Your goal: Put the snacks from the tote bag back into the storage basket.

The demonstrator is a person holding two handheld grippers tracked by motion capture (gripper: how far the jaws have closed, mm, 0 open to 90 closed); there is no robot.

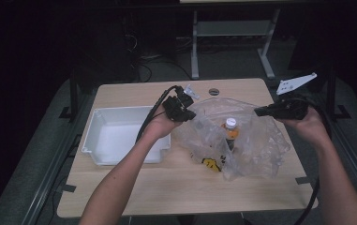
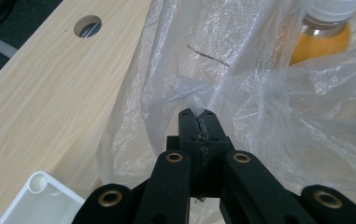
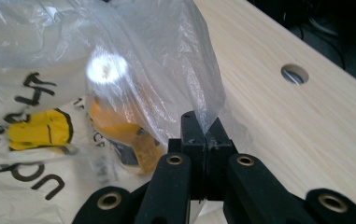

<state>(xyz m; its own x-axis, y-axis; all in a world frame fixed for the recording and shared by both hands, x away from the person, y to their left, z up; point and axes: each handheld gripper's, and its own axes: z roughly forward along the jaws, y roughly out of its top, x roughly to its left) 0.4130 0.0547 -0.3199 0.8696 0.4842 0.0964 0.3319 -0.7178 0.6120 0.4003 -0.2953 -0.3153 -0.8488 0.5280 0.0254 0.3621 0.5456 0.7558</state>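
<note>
My left tongs (image 2: 198, 116) and right tongs (image 3: 203, 122) are each clamped on an edge of the thin, slippery plastic bag (image 1: 256, 136) at centre frame over the tabletop (image 1: 120, 187), its orange bottle (image 1: 231, 129) weighing down the limp film.

The high view is dim: the room behind the tabletop (image 1: 134, 187) sinks into near black, and only the tabletop and the white tray (image 1: 102, 136) catch soft light from above. Shadows there are faint and diffuse. The picture is soft and grainy, with fine detail lost. The 2 gripper views are much brighter. In the right gripper view, glare burns a white spot on the plastic bag (image 3: 105, 69), and the print on the bag is blurred. In the left gripper view the bottle (image 2: 323, 39) at the top edge is out of focus.
</note>
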